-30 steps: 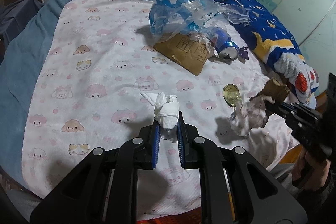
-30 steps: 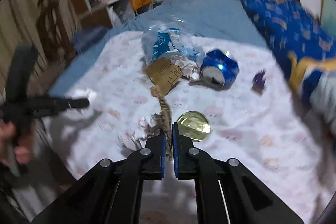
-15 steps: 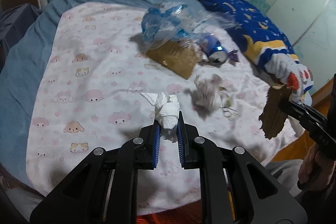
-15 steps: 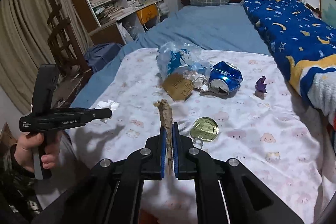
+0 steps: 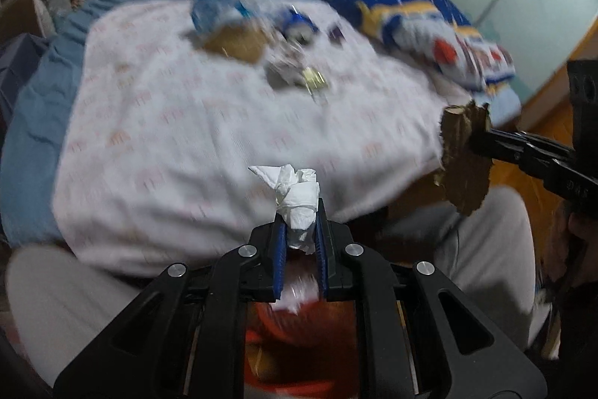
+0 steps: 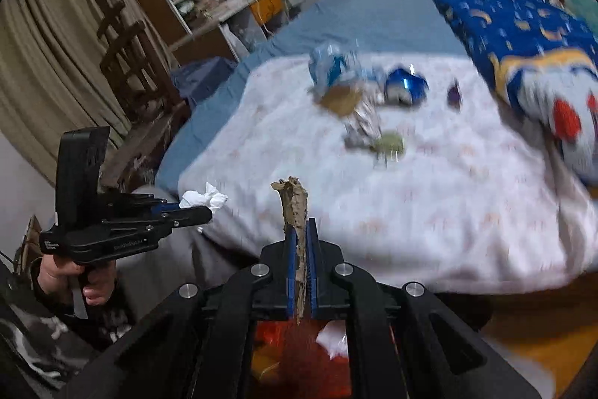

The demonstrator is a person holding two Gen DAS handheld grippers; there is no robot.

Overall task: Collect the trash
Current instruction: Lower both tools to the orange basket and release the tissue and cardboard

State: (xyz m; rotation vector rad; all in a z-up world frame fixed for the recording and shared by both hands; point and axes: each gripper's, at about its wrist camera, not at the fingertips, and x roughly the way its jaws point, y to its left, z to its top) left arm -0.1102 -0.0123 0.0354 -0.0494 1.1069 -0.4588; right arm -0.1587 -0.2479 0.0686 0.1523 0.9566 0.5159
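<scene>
1. Left gripper (image 5: 301, 212): jaws clenched on a tissue (image 5: 295, 191), wad sticking out past the tips.
2. Right gripper (image 6: 301, 230): jaws clamped on a cardboard scrap (image 6: 293, 212), edge-on between the pads.
3. Below both sets of jaws: a red bag (image 6: 299, 358), seemingly the trash bag; neither piece dropped yet.
4. Left on the bed (image 6: 373, 212), well beyond the jaws: plastic wrapper (image 6: 329, 66), can (image 6: 405, 86), lid (image 6: 390, 144), crumpled paper (image 6: 360, 126), cardboard piece (image 6: 342, 100).
5. Judgement: partway; most trash uncollected.
</scene>
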